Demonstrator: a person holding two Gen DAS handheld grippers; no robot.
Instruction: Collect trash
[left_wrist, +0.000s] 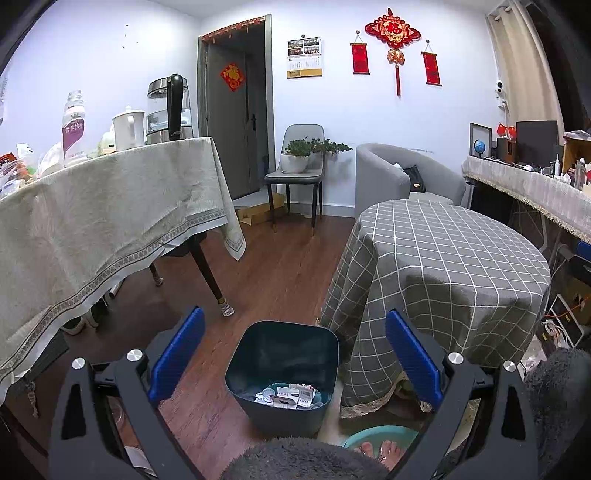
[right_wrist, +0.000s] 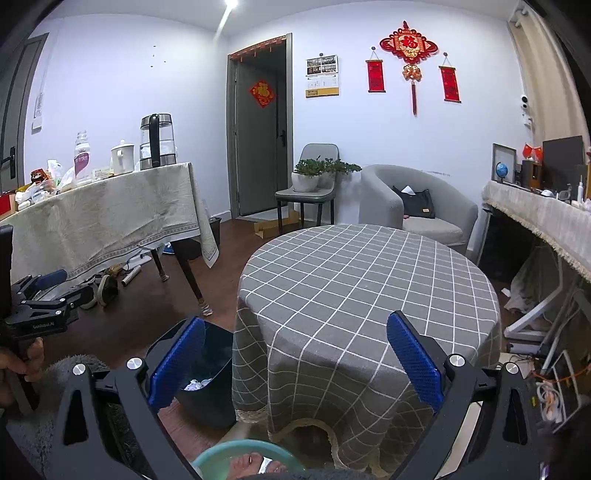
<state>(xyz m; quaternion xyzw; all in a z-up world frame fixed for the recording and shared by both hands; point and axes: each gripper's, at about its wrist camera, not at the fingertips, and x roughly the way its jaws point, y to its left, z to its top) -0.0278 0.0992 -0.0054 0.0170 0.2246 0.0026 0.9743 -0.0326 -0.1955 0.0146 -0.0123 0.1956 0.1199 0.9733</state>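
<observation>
A wood-plank floor (left_wrist: 280, 273) is carrying everything in this small living room. Nearest, at 6 o'clock, a person's feet (right_wrist: 255, 463) are resting in a teal basin (right_wrist: 214, 452). The left gripper (left_wrist: 293, 354) is hanging spread wide and holding nothing, directly over the dark trash bin (left_wrist: 282, 354), which is standing on the floor just left of the round counter (right_wrist: 369, 280). Crumpled paper and small cartons (left_wrist: 291, 396) are lying in the bin's bottom, so collection appears largely done. The right gripper (right_wrist: 295, 360) is likewise spread wide and holding nothing above the checked cloth, which is showing no litter. At 10 o'clock, the long counter (left_wrist: 110, 206) is carrying bottles, a kettle (left_wrist: 168, 109) and wrappers; whether any is trash cannot be told. Its draped cloth and legs are crowding the route there.
</observation>
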